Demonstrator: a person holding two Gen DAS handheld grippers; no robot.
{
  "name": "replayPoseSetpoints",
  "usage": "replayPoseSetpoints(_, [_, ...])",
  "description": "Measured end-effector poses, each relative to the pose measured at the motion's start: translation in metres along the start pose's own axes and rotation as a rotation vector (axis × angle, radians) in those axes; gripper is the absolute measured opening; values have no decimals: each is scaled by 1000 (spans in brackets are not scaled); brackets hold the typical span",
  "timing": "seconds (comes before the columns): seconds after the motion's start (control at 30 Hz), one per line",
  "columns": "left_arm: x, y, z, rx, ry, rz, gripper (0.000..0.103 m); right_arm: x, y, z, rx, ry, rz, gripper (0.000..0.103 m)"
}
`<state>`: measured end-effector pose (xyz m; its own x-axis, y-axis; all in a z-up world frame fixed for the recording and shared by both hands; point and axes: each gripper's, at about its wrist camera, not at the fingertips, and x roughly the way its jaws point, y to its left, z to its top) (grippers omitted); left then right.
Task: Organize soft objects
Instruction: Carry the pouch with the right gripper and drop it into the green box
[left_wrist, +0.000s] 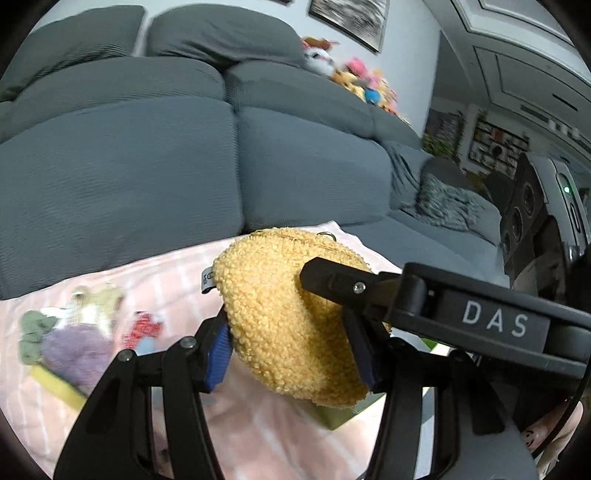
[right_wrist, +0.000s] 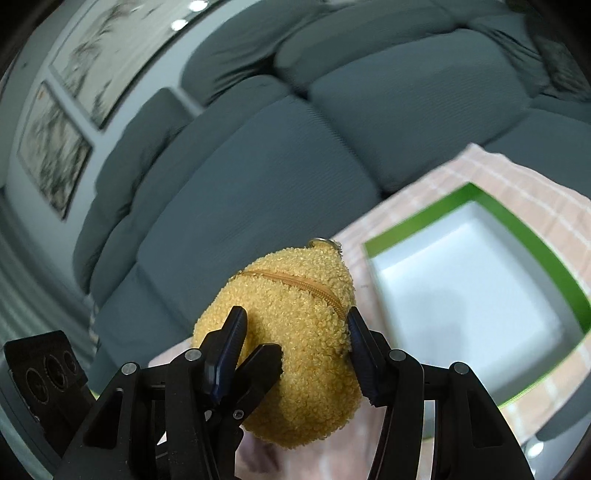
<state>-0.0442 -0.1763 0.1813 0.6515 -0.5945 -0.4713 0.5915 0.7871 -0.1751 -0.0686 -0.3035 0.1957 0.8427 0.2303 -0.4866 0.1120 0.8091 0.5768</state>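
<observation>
A fuzzy yellow zip pouch (left_wrist: 273, 295) hangs in the air above a pink checked cloth (left_wrist: 177, 273). My left gripper (left_wrist: 291, 354) is shut on it, blue pads pressing its two sides. My right gripper (right_wrist: 295, 347) is also shut on the same pouch (right_wrist: 295, 291), below the zipper. In the left wrist view the right gripper's black finger (left_wrist: 332, 282) reaches in from the right over the pouch. An open box with a green rim (right_wrist: 517, 229) and white inside lies on the cloth, right of the pouch.
Several small soft items (left_wrist: 74, 343) lie blurred on the cloth at the left. A grey sofa (left_wrist: 147, 166) fills the background, with plush toys (left_wrist: 354, 77) on its far end. A person's hand (left_wrist: 554, 435) shows at the lower right.
</observation>
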Motion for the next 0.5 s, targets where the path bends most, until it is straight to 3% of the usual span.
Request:
replayPoseSetpoints(0.3, [56,-34,-2,-5,88,-137,53,0,-57,8,94,-13,-167,57])
replayPoseSetpoints(0.5, [83,-45,-9,-30,156,-182,54,9,-85,9,145,16,-214,57])
